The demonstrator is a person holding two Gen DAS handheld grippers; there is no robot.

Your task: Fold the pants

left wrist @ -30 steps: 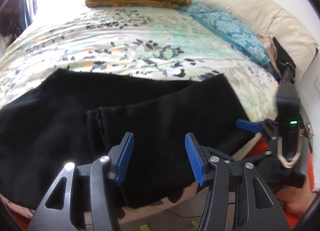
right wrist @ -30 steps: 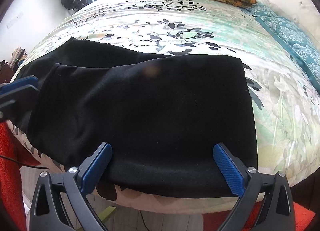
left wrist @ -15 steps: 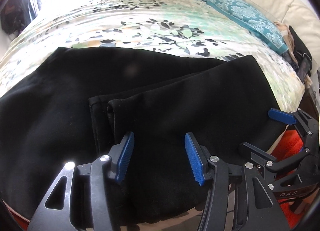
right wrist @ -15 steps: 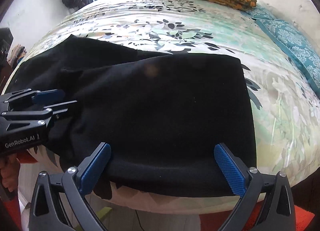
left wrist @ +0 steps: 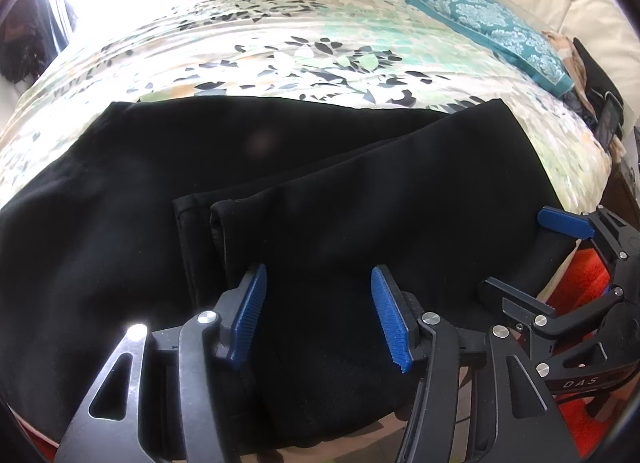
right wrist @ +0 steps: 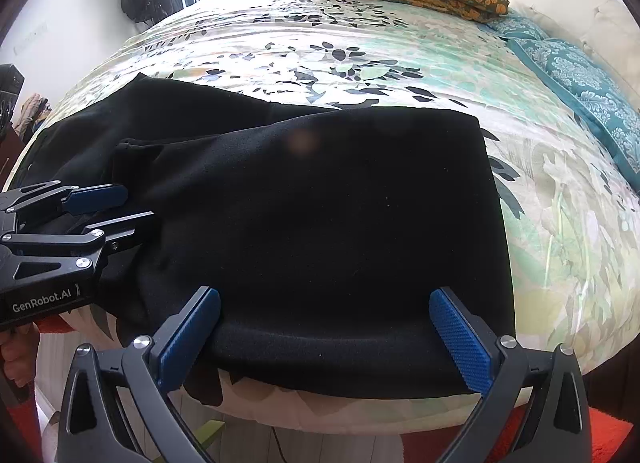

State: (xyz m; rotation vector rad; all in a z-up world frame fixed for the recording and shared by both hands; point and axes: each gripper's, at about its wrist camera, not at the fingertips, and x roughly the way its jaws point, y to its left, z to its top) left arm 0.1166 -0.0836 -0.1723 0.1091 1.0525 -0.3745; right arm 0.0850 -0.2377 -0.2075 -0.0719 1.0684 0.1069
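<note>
Black soft-fabric pants (left wrist: pixel 320 199) lie folded on floral-print bedsheet (left wrist: pixel 280 51) at bed's near edge. L gripper (left wrist: pixel 316 311), black frame w/ blue ribbed pads, jaws spread over the hem end, nothing pinched. R gripper (right wrist: pixel 324 337), same build, jaws wide apart at the folded edge, not gripping.

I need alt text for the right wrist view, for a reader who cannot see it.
Black pants, partly folded, lie at the near edge of a bed with a floral cover. The right gripper is open at the pants' near edge, and the left gripper enters from the left.
</note>
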